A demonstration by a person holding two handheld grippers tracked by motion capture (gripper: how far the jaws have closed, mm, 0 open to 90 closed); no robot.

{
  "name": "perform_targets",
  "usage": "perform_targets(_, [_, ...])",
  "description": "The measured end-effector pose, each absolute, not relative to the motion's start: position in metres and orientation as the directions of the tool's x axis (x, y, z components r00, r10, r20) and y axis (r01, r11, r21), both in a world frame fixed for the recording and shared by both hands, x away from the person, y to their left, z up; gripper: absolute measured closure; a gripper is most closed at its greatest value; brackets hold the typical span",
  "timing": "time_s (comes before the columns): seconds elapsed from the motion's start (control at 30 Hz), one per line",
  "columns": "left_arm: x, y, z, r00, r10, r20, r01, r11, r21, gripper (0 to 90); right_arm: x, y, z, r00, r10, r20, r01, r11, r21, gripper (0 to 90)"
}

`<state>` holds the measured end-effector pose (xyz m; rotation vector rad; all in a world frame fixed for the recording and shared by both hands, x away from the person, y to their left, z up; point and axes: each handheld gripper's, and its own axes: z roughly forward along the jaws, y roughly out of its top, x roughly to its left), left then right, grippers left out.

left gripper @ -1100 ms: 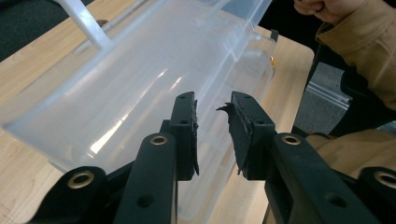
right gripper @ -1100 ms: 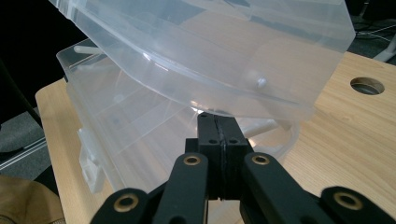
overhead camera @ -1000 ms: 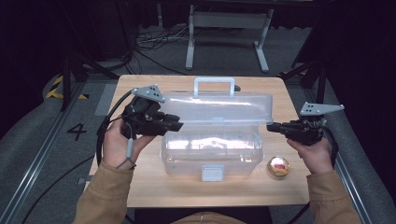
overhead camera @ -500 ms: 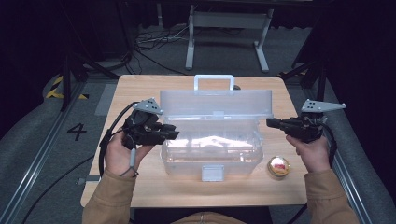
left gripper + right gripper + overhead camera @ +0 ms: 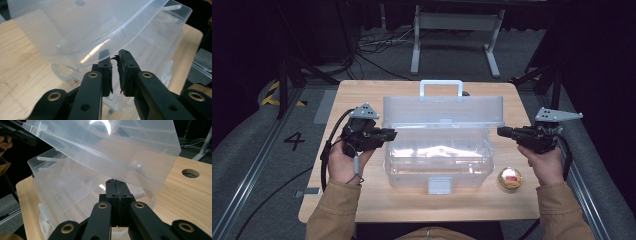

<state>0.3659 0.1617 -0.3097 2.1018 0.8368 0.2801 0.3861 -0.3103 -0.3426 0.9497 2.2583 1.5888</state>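
- A clear plastic box [image 5: 439,160] stood near the middle of the wooden table [image 5: 362,200], its white latch [image 5: 439,185] facing the person.
- Its lid [image 5: 443,111] was raised, tilted up and back, with the white handle [image 5: 441,86] showing above it at the far side.
- The left tool [image 5: 388,134] was at the box's left end, held in the person's left hand [image 5: 343,160], its tip at the edge where lid met box.
- In the left gripper view, the left tool [image 5: 114,65] had its jaws nearly together, a thin gap between the pads; the tips sat under the lid [image 5: 100,27]. Whether anything was pinched there could not be told.
- The right tool [image 5: 503,131] hovered just beside the box's right end, held in the right hand [image 5: 546,162]; from above it looked slightly apart from the plastic.
- In the right gripper view, the right tool [image 5: 116,185] had its jaws pressed flat together with nothing between them, the tip just below the lid's [image 5: 112,150] lower edge.
- That view also showed the box [image 5: 65,195] open beneath the lid and a round hole [image 5: 190,173] in the table [image 5: 190,202].
- A small round tin [image 5: 509,179] with a gold rim lay on the table, near the box's front right corner and just beside the right hand.
- Cables [image 5: 329,150] trailed from the left tool towards the floor.
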Motion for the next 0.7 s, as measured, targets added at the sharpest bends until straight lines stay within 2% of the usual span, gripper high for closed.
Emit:
perform_targets(0.13, [0.3678, 0.1587, -0.3125, 0.713, 0.696, -0.082, 0.482, -0.402, 0.778, 89.0, 0.3857, -0.3101, -0.3431, -0.767, 0.616, 0.178, 0.373, 0.203, 0.905, 90.0])
perform_targets(0.7, [0.3713, 0.16, -0.3148, 0.691, 0.718, -0.08, 0.465, -0.358, 0.81, 89.6, 0.3827, -0.3084, -0.345, -0.768, 0.62, 0.158, 0.36, 0.214, 0.908, 90.0])
